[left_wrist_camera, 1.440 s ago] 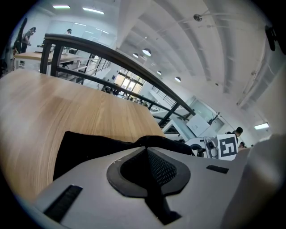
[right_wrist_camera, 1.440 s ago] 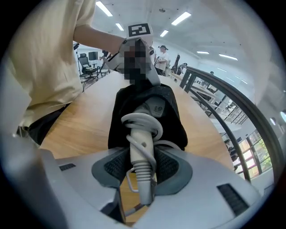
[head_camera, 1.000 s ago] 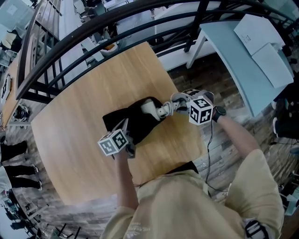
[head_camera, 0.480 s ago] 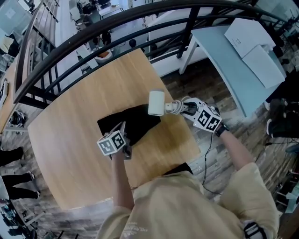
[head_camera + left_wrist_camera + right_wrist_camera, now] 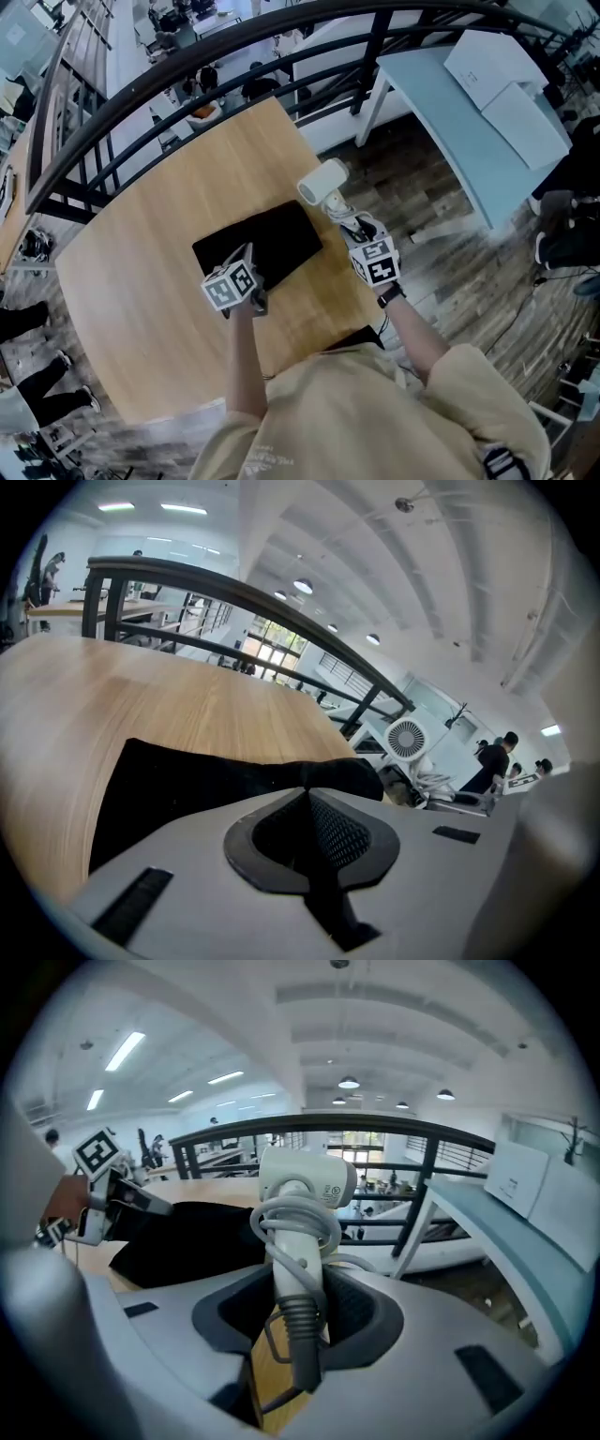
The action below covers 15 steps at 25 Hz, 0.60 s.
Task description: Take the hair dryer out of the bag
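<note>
The white hair dryer (image 5: 322, 181) is out of the bag, in the air over the table's right edge. My right gripper (image 5: 343, 212) is shut on its handle, which has the cord wound round it. In the right gripper view the hair dryer (image 5: 300, 1180) stands upright between the jaws of the right gripper (image 5: 298, 1309). The black bag (image 5: 260, 239) lies flat on the round wooden table (image 5: 141, 234). My left gripper (image 5: 251, 271) is shut on the bag's near edge. In the left gripper view the left gripper (image 5: 309, 805) pinches the bag's (image 5: 187, 778) black fabric.
A curved black railing (image 5: 187, 66) runs round the table's far side. A light blue table (image 5: 459, 131) with white boxes (image 5: 511, 89) stands at the right over the plank floor. A white fan (image 5: 406, 738) shows beyond the bag.
The right gripper has pulled the hair dryer out of the bag's mouth, rolled over, and carried it right. The bag has dropped flat. The left gripper has kept still.
</note>
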Motion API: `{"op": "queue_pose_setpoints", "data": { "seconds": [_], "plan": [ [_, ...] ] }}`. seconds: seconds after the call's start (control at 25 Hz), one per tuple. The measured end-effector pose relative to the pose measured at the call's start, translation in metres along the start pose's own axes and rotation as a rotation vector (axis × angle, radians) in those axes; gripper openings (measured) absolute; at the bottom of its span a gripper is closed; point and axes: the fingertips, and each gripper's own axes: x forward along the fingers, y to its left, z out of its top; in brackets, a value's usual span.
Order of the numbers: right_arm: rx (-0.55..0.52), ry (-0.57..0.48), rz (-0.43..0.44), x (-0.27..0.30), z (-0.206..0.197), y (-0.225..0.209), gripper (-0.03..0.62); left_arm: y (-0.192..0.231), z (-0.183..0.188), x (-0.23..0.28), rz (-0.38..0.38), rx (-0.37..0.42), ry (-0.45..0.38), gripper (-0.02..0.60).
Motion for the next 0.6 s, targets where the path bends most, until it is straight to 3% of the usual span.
{"op": "queue_pose_setpoints", "data": {
  "seconds": [0.4,0.6],
  "plan": [
    [0.174,0.109,-0.147,0.032,-0.061,0.021,0.147,0.003,-0.01,0.01,0.002,0.062,0.026,0.021],
    [0.168,0.124,-0.172,0.038,-0.065,0.025,0.15,0.002,-0.011,0.015,-0.024,0.063,0.021,0.023]
  ]
}}
